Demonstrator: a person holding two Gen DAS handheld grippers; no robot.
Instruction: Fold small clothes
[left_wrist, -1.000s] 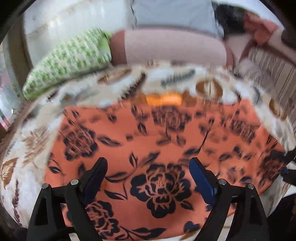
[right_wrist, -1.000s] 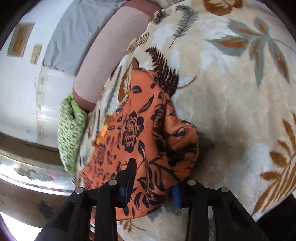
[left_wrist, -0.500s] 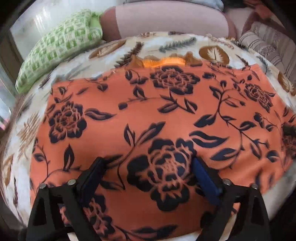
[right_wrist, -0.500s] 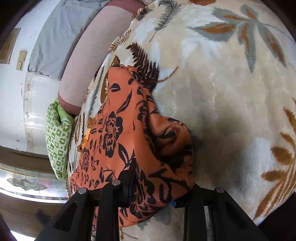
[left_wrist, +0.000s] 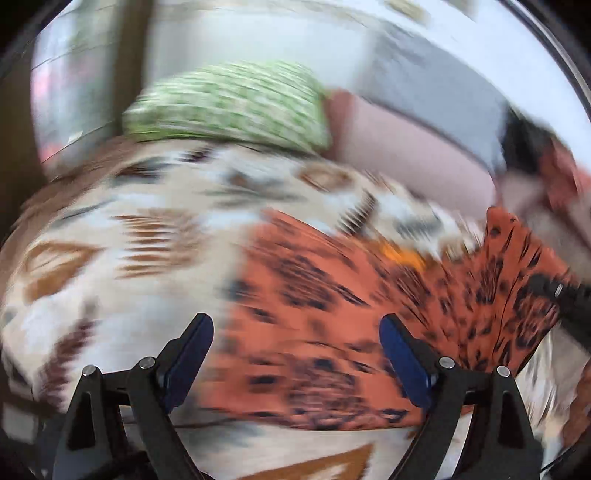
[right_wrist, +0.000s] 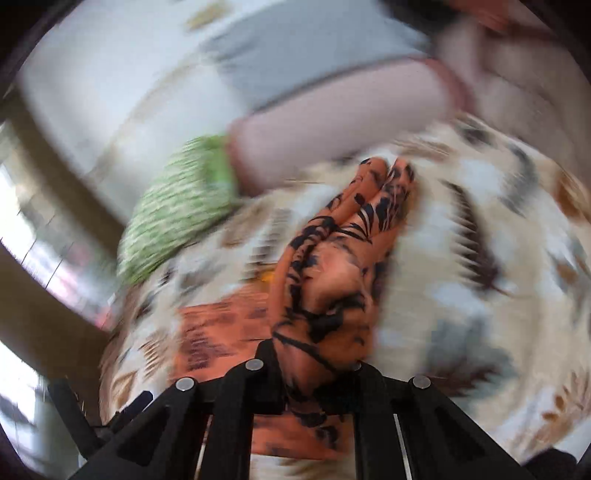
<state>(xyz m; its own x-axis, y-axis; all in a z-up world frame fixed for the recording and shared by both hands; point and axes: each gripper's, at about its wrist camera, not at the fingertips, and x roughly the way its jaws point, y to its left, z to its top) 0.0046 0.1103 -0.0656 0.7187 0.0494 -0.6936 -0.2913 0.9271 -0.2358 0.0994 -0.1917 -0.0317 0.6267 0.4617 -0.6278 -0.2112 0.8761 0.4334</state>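
An orange garment with black flowers (left_wrist: 332, 314) lies on a cream leaf-patterned blanket (left_wrist: 129, 258); both views are motion-blurred. My left gripper (left_wrist: 295, 350) is open and empty, hovering over the garment's near left edge. My right gripper (right_wrist: 317, 365) is shut on a bunched fold of the orange garment (right_wrist: 332, 266) and holds it lifted off the blanket; the flat part lies to its left (right_wrist: 221, 325). In the left wrist view the lifted fold rises at the right (left_wrist: 517, 280), with the right gripper's black frame behind it (left_wrist: 569, 295).
A green patterned pillow (left_wrist: 229, 103) and a pink bolster (left_wrist: 406, 155) lie along the bed's far edge, with a grey cloth (left_wrist: 436, 85) behind. Both also show in the right wrist view: pillow (right_wrist: 177, 218), bolster (right_wrist: 332, 122). A wooden frame is at the left (right_wrist: 55, 158).
My right gripper has closed on the garment's edge and lifted it up and over toward the left. My left gripper has pulled back and swung left, off the middle of the garment.
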